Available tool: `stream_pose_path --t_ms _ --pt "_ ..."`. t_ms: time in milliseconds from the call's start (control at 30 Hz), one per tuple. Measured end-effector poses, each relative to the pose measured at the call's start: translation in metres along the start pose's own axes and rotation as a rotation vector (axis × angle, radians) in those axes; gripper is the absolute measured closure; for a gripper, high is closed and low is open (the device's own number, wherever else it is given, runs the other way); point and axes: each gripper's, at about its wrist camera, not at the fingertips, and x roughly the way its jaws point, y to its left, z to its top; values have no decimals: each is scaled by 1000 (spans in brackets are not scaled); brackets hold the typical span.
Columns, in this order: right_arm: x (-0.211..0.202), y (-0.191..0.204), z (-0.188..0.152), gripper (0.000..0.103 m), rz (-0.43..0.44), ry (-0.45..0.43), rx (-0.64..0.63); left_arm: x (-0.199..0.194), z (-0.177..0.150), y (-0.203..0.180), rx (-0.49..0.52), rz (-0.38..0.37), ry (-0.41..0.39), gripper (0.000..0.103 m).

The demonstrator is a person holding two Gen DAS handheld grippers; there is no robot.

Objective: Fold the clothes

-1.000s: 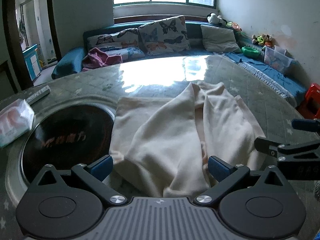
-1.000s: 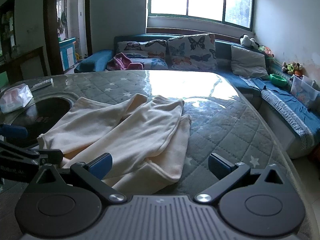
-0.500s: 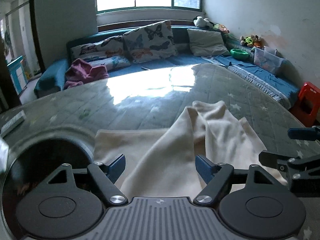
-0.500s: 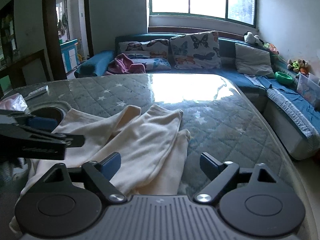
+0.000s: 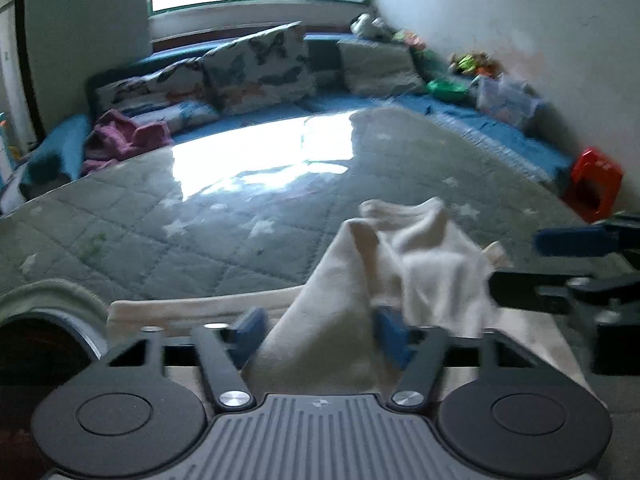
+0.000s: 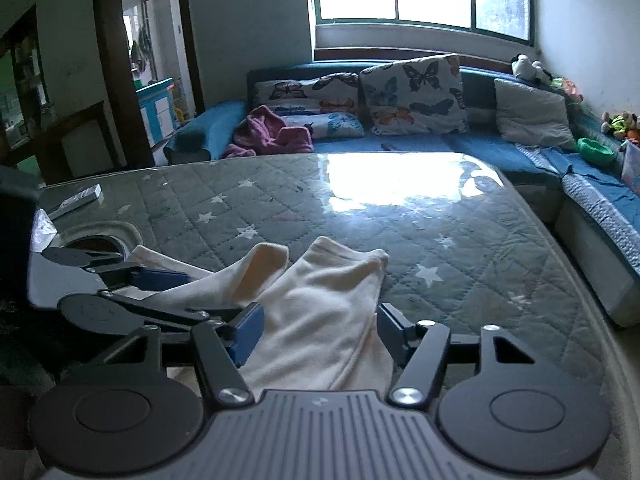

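Note:
A cream garment (image 5: 420, 264) lies bunched near the front edge of the quilted, star-patterned table (image 5: 200, 240). My left gripper (image 5: 320, 332) is shut on a fold of it, and the cloth rises like a tent into the narrowed jaws. In the right wrist view the same garment (image 6: 320, 292) fills the gap of my right gripper (image 6: 320, 332), which is shut on its right part. The two grippers sit side by side: the right gripper (image 5: 560, 260) shows at the left view's right edge, and the left gripper (image 6: 160, 280) at the right view's left.
A round dark inset (image 6: 96, 242) sits in the table at the left, with a remote (image 6: 76, 202) beyond it. A blue sofa with butterfly pillows (image 6: 412, 96) and a pink garment (image 6: 272, 132) runs behind the table. A red stool (image 5: 596, 184) stands at the right.
Both grippers have narrowed from wide open onto the cream garment. The flat cloth is now gathered and pulled up toward me, and both views have moved forward and lower.

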Motion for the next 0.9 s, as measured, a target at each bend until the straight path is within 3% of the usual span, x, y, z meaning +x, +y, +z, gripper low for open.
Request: stream_pose_path --t_ms 100,433,633,733,800,900 --pt "6 2 0 51 28 16 0 -7 -2 2 -2 -15 -27 85" --pt "31 25 2 57 106 48 -26 -58 -9 32 -152 43 -140 86" --pt "57 39 3 63 76 69 -49 -102 -23 55 -267 106 -213 86" --pt "60 45 1 74 35 58 -81 -129 -40 71 -325 151 -242 86" --pt "59 45 0 90 13 52 -88 -147 -54 82 -366 184 -247 86" --pt "55 42 -2 100 -6 41 -84 -167 -77 92 -411 233 -233 86"
